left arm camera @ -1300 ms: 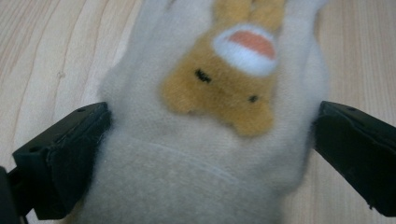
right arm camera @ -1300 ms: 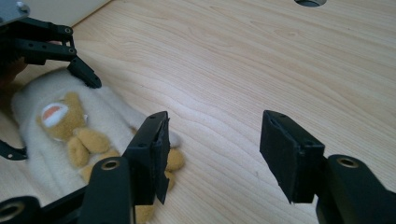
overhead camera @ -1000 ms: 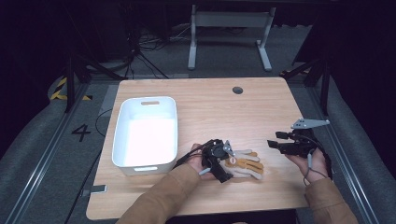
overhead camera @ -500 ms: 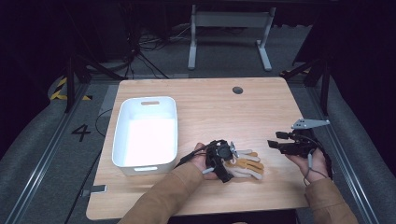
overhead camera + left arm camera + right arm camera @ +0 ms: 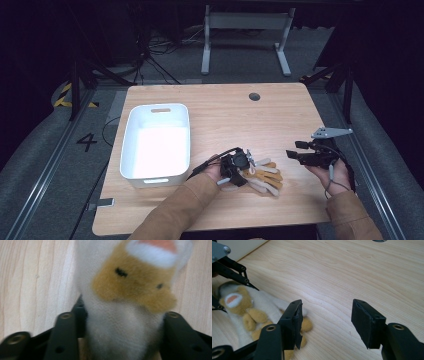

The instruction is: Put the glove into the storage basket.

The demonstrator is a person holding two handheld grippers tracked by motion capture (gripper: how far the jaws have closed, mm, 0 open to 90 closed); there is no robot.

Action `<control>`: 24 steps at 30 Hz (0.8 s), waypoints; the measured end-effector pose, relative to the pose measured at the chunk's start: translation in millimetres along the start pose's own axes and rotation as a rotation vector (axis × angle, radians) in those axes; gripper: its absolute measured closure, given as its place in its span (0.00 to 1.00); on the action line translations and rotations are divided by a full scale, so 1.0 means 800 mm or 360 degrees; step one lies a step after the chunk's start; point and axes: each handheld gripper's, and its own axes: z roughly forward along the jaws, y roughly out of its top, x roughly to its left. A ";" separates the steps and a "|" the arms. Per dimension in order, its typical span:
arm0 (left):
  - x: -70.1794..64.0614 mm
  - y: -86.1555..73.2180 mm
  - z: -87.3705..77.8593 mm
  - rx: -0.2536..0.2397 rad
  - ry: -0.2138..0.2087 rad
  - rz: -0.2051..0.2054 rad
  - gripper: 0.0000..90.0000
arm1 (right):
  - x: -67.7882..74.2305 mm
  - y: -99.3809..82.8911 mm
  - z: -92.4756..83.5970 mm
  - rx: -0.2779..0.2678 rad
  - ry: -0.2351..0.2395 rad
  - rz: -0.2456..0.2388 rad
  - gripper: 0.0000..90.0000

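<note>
**Gripping stage reached, lift and transfer outstanding**

At the left of the high view, a white bin (image 5: pixel 156 141) is seen standing unfilled on the bench (image 5: pixel 280 110). Just right of it, near the front edge, the plush toy (image 5: pixel 262 176) is found lying flat. The left gripper (image 5: pixel 239 165) has been set over the toy, and its jaws have just been closing; in the left gripper view the black fingers (image 5: pixel 65 340) are pressed against both flanks of the white body, so the toy is judged to be grasped. The toy has not been raised, and carrying it to the bin, probably the aim, is left undone. Its long axis is laid roughly across the bench, with the limbs spread rightward; the head end appears to sit under the gripper, though blur leaves this uncertain. Farther right, the right gripper (image 5: pixel 300 154) is held apart with fingers released.
</note>
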 end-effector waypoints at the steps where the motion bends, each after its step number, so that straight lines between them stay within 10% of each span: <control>1: -0.001 0.000 0.000 0.0005 -0.0001 -0.0007 0.67 | 0.000 0.000 0.000 0.0000 0.0001 -0.0001 0.47; 24: 0.005 0.000 -0.011 -0.0022 -0.0083 -0.0092 0.80 | -0.004 0.000 -0.003 -0.0018 -0.0009 -0.0001 0.48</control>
